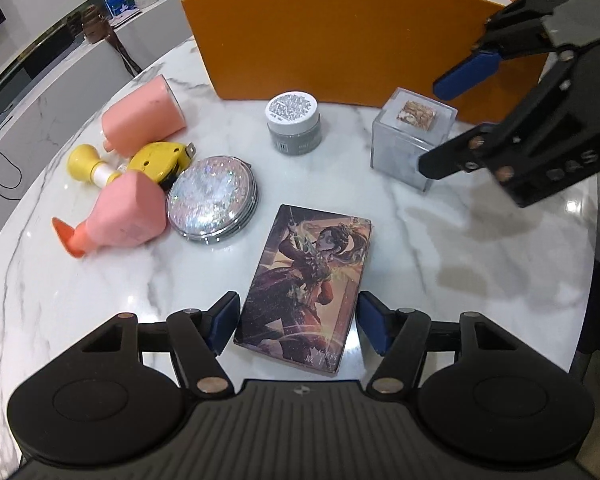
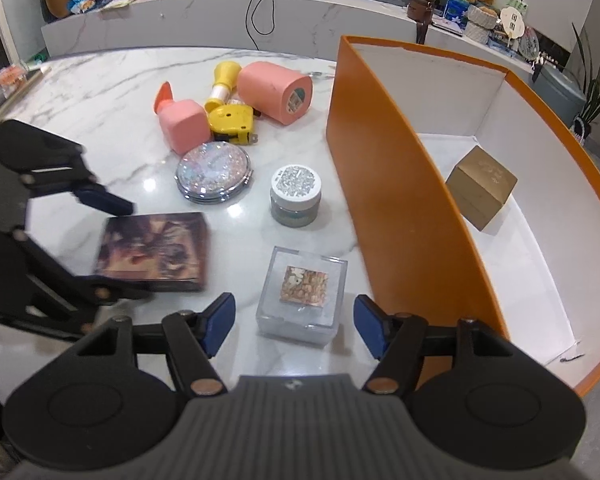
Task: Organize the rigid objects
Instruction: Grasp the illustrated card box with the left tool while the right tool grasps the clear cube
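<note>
Spread wide, the left gripper (image 1: 296, 322) straddles the near end of a flat illustrated card box (image 1: 306, 290), its long axis running along the fingers, mid-table on white marble (image 1: 440, 248); the right gripper (image 2: 294, 322), also spread, frames a clear acrylic cube (image 2: 302, 294) beside the orange storage box's wall (image 2: 388, 208).

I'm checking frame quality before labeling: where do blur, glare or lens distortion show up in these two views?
Right wrist view: the left gripper and the illustrated box it straddles are motion-smeared, while the clear cube is sharp. Left wrist view: the same illustrated box is crisp; glare sparkles on the round mirror. Both views: fisheye bends the orange box walls.
</note>
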`<state>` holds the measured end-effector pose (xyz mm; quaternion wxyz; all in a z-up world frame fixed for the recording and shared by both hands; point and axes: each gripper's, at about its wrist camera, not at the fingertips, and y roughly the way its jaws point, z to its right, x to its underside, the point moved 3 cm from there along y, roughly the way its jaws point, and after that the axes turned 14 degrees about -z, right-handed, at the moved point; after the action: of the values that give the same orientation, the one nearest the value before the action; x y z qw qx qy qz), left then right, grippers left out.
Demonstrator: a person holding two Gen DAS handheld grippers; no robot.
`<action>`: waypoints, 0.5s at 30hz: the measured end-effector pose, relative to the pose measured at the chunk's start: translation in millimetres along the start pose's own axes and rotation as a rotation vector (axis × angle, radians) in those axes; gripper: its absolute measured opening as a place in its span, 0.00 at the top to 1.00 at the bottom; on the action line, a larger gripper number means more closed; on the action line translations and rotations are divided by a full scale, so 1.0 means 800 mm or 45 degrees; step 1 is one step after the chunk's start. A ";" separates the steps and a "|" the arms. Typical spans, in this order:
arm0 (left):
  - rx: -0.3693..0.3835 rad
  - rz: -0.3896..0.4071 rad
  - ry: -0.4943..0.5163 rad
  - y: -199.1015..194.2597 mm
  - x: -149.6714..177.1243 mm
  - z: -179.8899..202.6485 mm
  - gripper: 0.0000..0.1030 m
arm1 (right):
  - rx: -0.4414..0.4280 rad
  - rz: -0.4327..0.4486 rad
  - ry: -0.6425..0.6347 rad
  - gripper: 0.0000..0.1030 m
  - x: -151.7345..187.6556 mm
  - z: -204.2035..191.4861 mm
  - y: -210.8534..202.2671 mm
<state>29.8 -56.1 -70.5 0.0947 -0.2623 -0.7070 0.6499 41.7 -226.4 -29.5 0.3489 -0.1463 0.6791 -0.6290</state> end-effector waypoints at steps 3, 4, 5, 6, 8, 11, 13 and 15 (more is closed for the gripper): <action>-0.027 0.019 0.030 0.004 0.003 0.006 0.24 | 0.053 0.001 -0.021 0.36 -0.002 -0.006 0.009; -0.026 0.035 0.034 0.004 0.003 0.006 0.22 | 0.064 0.006 -0.026 0.36 -0.004 -0.008 0.011; -0.016 0.042 0.030 0.005 0.003 0.006 0.21 | 0.070 0.009 -0.026 0.36 -0.005 -0.009 0.013; -0.008 0.046 0.025 0.005 0.001 0.005 0.21 | 0.072 0.013 -0.023 0.36 -0.006 -0.008 0.015; 0.002 0.065 0.020 0.007 -0.001 0.002 0.21 | 0.074 0.010 -0.016 0.38 -0.009 -0.007 0.020; 0.045 0.097 0.005 0.010 -0.004 -0.001 0.22 | 0.050 0.002 0.004 0.41 -0.012 -0.004 0.026; 0.085 0.105 -0.016 0.012 -0.006 -0.005 0.26 | 0.033 -0.006 0.017 0.46 -0.012 -0.002 0.029; 0.096 0.095 -0.021 0.013 -0.008 -0.007 0.27 | 0.032 -0.014 0.020 0.52 -0.012 -0.001 0.031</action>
<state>40.2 -54.5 -78.3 0.0743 -0.2792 -0.6725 0.6814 54.3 -215.7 -50.7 0.3419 -0.1406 0.6731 -0.6405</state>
